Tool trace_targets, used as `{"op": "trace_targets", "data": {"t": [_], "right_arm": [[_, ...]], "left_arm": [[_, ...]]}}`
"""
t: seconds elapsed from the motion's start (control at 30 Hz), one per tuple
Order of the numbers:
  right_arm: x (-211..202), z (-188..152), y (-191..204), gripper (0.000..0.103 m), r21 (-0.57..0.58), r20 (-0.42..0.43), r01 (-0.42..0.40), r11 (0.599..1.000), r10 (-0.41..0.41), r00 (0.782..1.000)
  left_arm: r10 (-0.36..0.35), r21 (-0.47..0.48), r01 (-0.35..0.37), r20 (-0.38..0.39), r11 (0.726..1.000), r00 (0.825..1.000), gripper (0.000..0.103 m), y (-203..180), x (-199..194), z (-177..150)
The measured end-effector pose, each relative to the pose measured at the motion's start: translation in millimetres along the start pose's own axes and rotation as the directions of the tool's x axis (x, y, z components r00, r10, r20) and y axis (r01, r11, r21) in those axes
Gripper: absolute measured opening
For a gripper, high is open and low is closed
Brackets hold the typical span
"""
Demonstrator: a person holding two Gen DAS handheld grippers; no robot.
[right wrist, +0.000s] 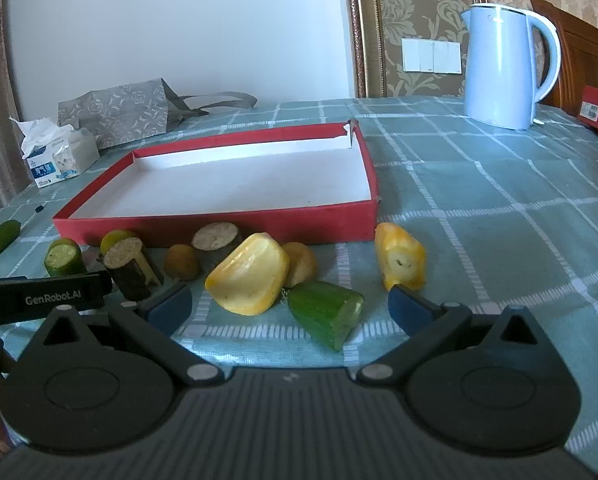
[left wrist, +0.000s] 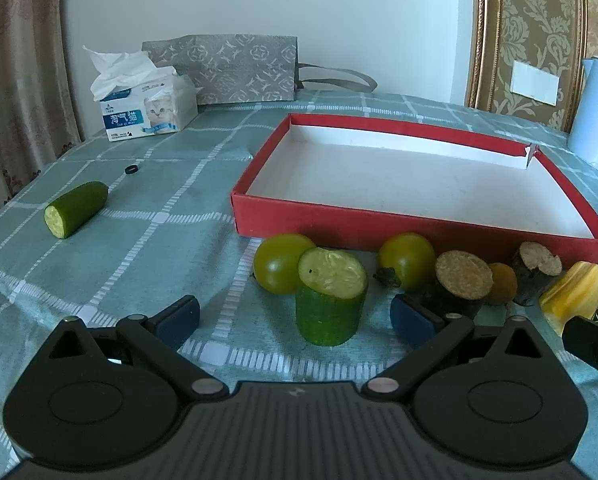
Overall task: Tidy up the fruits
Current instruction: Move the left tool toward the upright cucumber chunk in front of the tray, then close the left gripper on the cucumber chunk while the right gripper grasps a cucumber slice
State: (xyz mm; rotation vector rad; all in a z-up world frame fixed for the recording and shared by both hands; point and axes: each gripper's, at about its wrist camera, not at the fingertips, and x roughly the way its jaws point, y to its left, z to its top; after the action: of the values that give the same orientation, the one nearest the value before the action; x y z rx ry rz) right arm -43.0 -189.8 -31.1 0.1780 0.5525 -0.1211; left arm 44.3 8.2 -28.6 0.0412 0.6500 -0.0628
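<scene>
My left gripper (left wrist: 297, 316) is open, and an upright cut cucumber chunk (left wrist: 331, 300) stands between its blue pads, touching neither. Behind the chunk are two green tomatoes (left wrist: 279, 264) and dark, pale-topped stubs (left wrist: 463, 280), lined up along the empty red box (left wrist: 419, 232). My right gripper (right wrist: 289, 304) is also open. A yellow fruit wedge (right wrist: 251, 276) and a lying cucumber piece (right wrist: 327, 312) sit between its fingers, untouched. A second yellow piece (right wrist: 401, 260) lies just past the right fingertip. The box (right wrist: 219, 224) is beyond them.
A cucumber end (left wrist: 77, 208) and a small black ring (left wrist: 131, 169) lie far left on the checked cloth. A tissue box (left wrist: 151, 112) and a grey bag (left wrist: 227, 68) stand at the back. A blue kettle (right wrist: 503, 68) stands back right.
</scene>
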Motion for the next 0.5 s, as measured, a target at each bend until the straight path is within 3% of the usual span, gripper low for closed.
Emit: {"op": "trace_targets", "data": {"t": [0.1, 0.23, 0.3, 0.37, 0.47, 0.5], "right_arm": [[-0.2, -0.2, 0.6, 0.103, -0.005, 0.001, 0.003, 1.0, -0.003, 1.0], [-0.3, -0.3, 0.8, 0.103, -0.008, -0.001, 0.005, 1.0, -0.005, 1.0], [-0.2, -0.3, 0.6, 0.103, -0.005, -0.002, 0.004, 1.0, -0.004, 1.0], [0.3, -0.1, 1.0, 0.103, -0.004, -0.005, 0.003, 1.0, -0.003, 1.0], [-0.2, 0.0, 0.6, 0.103, -0.004, -0.003, 0.001, 1.0, -0.001, 1.0], [-0.4, -0.2, 0.2, 0.103, -0.005, -0.003, 0.0, 1.0, 0.0, 1.0]], "left_arm": [[-0.011, 0.006, 0.011, 0.015, 1.0, 1.0, 0.083, 0.4, -0.9, 0.2], [-0.031, 0.024, 0.03, 0.027, 0.999, 0.999, 0.071, -0.8, -2.9, -0.9], [-0.035, 0.032, 0.034, 0.035, 0.999, 0.999, 0.057, -1.3, -5.3, -2.0], [-0.035, 0.039, 0.033, 0.042, 0.999, 0.998, 0.051, -2.1, -7.2, -2.9], [-0.043, 0.032, 0.042, 0.046, 0.999, 0.998, 0.05, -0.1, -8.3, -3.2], [-0.052, 0.029, 0.051, 0.048, 0.998, 0.997, 0.043, 0.7, -9.1, -3.5]]}}
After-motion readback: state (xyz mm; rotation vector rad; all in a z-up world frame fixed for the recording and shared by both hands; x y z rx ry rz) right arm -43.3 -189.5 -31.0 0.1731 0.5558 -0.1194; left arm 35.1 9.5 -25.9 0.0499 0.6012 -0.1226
